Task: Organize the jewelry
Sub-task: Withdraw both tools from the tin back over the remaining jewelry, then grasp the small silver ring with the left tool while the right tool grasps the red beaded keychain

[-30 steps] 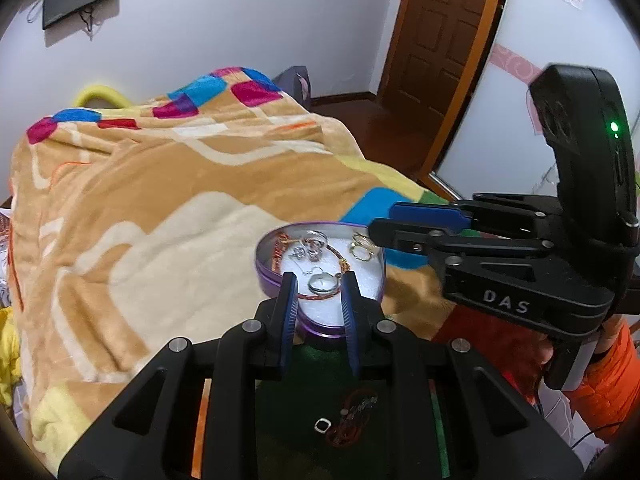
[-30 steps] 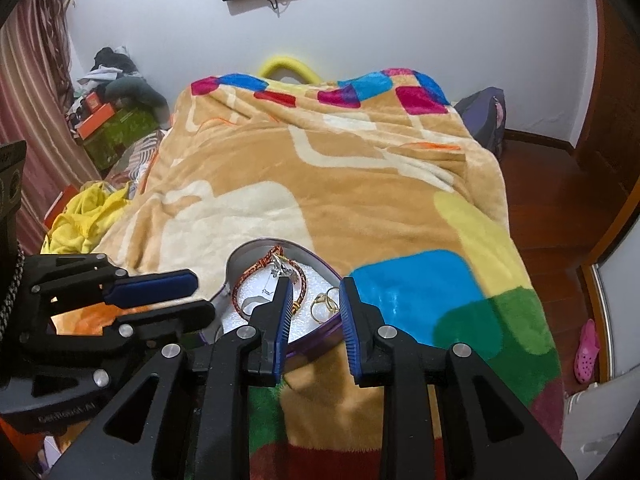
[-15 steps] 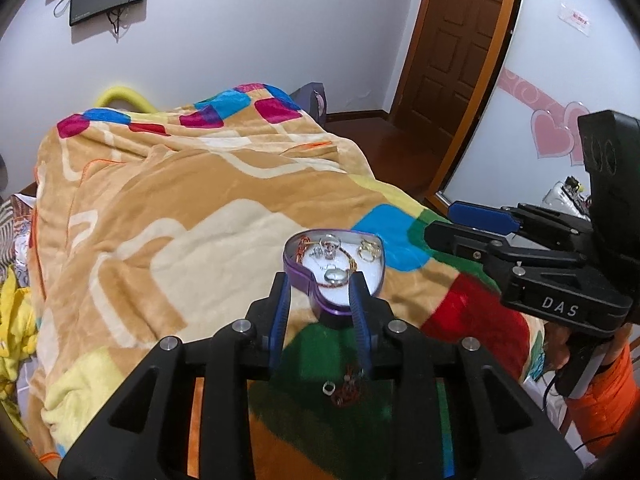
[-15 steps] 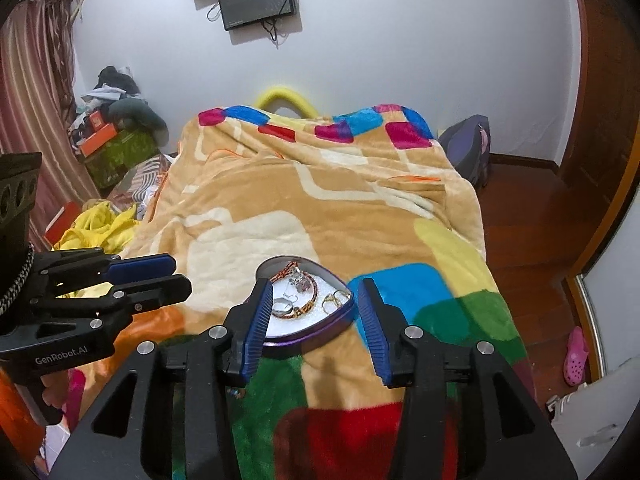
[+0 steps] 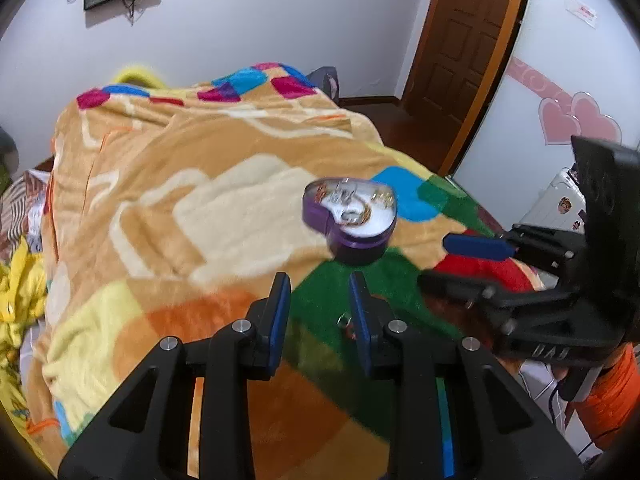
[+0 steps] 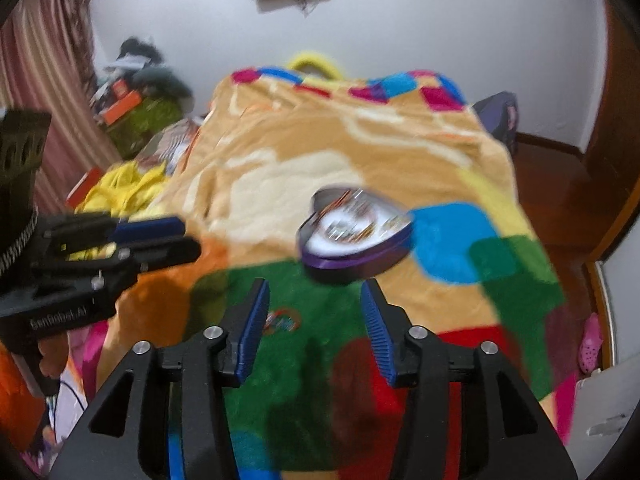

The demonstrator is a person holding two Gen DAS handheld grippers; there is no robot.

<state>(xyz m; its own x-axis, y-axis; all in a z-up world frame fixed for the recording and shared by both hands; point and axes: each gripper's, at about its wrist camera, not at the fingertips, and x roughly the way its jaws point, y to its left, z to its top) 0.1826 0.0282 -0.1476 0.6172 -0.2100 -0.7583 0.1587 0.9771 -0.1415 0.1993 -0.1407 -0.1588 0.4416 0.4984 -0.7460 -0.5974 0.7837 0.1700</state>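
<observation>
A purple heart-shaped tin [image 5: 351, 216] holding rings and a bracelet sits on the blanket [image 5: 192, 200] of the bed. Both the left gripper [image 5: 320, 304] and the right gripper [image 6: 314, 320] hover near it, released and empty. A small ring [image 5: 343, 321] lies on the green patch.

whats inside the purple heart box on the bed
The purple heart box holds an orange-and-gold bracelet and several rings lying on a white lining. Motion blur keeps me from counting the rings, and anything under the lining is hidden.
</observation>
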